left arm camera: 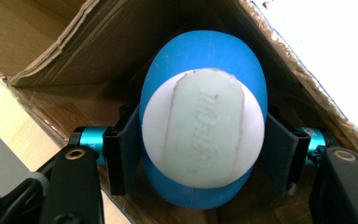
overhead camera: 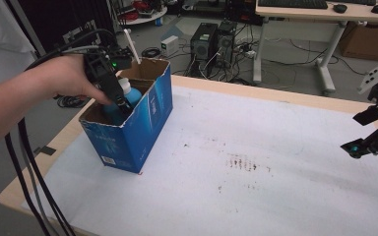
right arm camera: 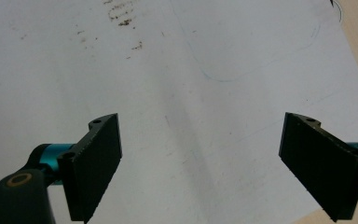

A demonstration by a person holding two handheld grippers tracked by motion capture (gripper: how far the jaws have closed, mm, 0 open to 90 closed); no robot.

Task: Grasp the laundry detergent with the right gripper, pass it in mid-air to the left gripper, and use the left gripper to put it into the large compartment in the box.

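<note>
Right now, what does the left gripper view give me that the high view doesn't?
Left gripper view: the bottle's white cap from above, both pads pressed against the blue bottle. High view: the box's blue outside, the table, the right gripper open and apart. Both: the left gripper holding the bottle inside the box.

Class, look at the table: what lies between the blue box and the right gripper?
In the high view, bare white table cover with dark specks separates the blue box from the right gripper.
</note>
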